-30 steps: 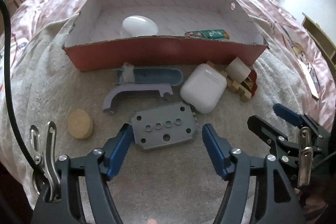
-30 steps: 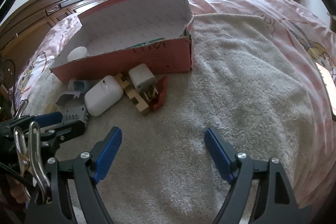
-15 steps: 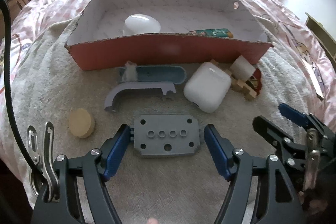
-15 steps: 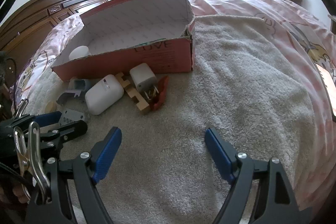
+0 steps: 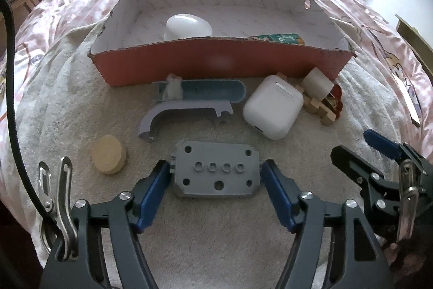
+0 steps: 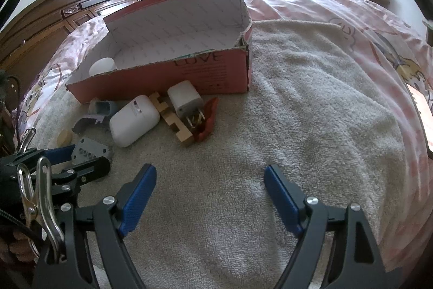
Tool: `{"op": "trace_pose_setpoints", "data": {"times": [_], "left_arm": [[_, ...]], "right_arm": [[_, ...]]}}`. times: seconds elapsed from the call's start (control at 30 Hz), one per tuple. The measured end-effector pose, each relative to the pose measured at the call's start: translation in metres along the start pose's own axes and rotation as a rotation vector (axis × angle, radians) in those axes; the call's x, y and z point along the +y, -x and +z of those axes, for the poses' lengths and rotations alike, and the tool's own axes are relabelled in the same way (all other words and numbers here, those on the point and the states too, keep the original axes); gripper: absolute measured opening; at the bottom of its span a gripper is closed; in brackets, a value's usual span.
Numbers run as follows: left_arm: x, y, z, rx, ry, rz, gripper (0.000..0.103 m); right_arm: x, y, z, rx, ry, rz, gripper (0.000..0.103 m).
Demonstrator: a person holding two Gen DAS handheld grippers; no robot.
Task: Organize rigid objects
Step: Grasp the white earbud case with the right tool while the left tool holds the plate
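Observation:
A grey plate with holes (image 5: 216, 172) lies flat on the beige towel. My left gripper (image 5: 215, 169) straddles it with its jaws closing, and the blue pads (image 5: 159, 186) touch its two short ends. The plate rests on the towel. My right gripper (image 6: 209, 178) stands open over bare towel with nothing between its fingers, and it shows at the right edge of the left wrist view (image 5: 351, 142). Behind the plate lie a grey curved bracket (image 5: 184, 110), a blue-grey trough (image 5: 205, 91), a white earbud case (image 5: 272, 110), a wooden puzzle (image 5: 322, 113), a white charger plug (image 5: 316, 83) and a wooden disc (image 5: 108, 153).
A red cardboard box (image 5: 216, 64) stands open behind the objects, holding a white egg-shaped thing (image 5: 188, 27) and a green tube (image 5: 278, 38). The towel (image 6: 311, 113) covers a pink bedspread, and a dark wooden cabinet (image 6: 54, 18) stands at the left.
The left jaws have narrowed until the pads meet the plate's ends, and the plate now sits square between them. The right gripper has not moved.

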State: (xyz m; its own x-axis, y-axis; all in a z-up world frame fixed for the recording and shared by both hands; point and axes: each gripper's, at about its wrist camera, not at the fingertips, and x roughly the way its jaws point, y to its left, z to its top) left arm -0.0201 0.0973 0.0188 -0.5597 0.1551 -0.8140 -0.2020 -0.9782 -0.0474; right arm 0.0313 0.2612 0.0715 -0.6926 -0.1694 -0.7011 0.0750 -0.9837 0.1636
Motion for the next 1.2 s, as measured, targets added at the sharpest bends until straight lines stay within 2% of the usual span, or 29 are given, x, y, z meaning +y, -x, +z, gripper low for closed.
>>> {"op": "trace_pose_setpoints", "data": {"times": [0.2, 0.37, 0.43, 0.5, 0.53, 0.77, 0.97, 1.2], "left_arm": [[0.011, 0.006, -0.002, -0.018, 0.001, 0.027, 0.069], [0.033, 0.010, -0.004, -0.023, 0.056, 0.038, 0.069], [0.043, 0.012, -0.005, -0.028, 0.075, 0.042, 0.069], [0.050, 0.013, -0.007, -0.032, 0.091, 0.047, 0.069], [0.055, 0.014, -0.008, -0.033, 0.104, 0.051, 0.069], [0.068, 0.012, -0.013, -0.036, 0.134, 0.039, 0.069], [0.070, 0.011, -0.014, -0.044, 0.135, 0.028, 0.069], [0.074, 0.011, -0.013, -0.045, 0.144, 0.010, 0.069]], "right_arm": [[0.002, 0.002, 0.001, 0.007, -0.013, 0.009, 0.085], [0.012, 0.004, 0.004, 0.014, -0.017, 0.088, 0.084], [0.020, 0.003, 0.005, 0.024, 0.006, 0.125, 0.076], [0.033, -0.001, 0.006, 0.053, 0.042, 0.172, 0.064], [0.038, -0.003, 0.006, 0.062, 0.056, 0.182, 0.063], [0.066, -0.023, 0.022, 0.077, 0.180, 0.132, 0.064], [0.078, -0.036, 0.036, 0.096, 0.288, 0.114, 0.073], [0.091, -0.045, 0.040, 0.095, 0.390, 0.097, 0.076]]}}
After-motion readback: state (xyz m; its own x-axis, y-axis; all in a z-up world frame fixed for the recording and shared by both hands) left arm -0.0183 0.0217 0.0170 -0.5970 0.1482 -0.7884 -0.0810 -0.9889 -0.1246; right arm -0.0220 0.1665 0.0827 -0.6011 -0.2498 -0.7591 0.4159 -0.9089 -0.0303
